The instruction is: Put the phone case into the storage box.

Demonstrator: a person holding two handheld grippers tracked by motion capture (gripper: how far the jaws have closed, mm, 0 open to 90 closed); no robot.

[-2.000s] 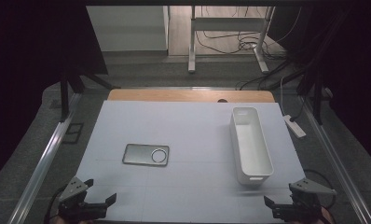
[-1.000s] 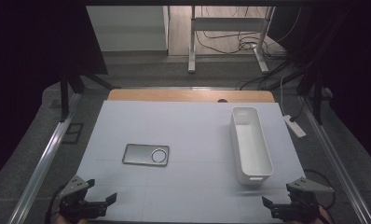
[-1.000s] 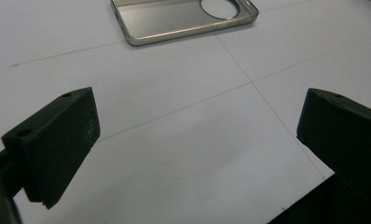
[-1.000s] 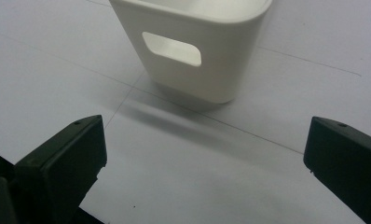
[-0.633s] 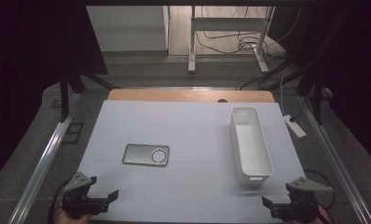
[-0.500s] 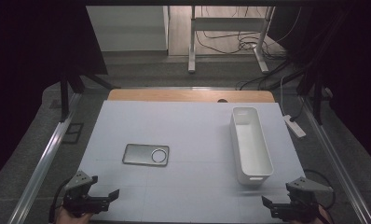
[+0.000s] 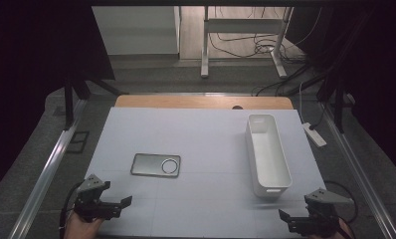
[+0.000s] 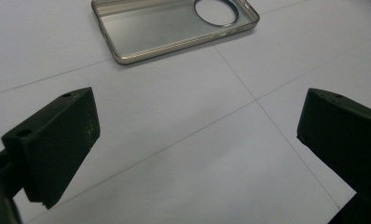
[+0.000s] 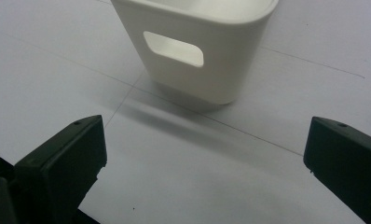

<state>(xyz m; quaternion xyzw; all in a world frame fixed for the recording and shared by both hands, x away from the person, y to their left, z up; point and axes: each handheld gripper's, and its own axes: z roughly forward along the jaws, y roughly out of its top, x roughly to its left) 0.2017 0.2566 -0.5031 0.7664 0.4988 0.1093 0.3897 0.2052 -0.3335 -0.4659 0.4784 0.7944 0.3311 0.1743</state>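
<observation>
Metallic phone case [image 7: 155, 165] lying flat on the left half of the white worktop [image 7: 201, 134], well in from the left edge, long axis running parallel to the near edge, round camera hole at its right end. Sitting just ahead of the left tongs [image 7: 117, 203], slightly to their right, near but not touching; appearing at the top of the left gripper view as phone case [image 8: 174, 25], beyond both spread pads. Left tongs hovering released, holding nothing, at the near left corner. Right tongs [image 7: 288, 219] also hanging released and empty at the near right corner, facing the short end of the white bin [image 7: 267, 152], well apart from the case. Judging the left hand the nearer one for reaching forward and pinching across the short width.
</observation>
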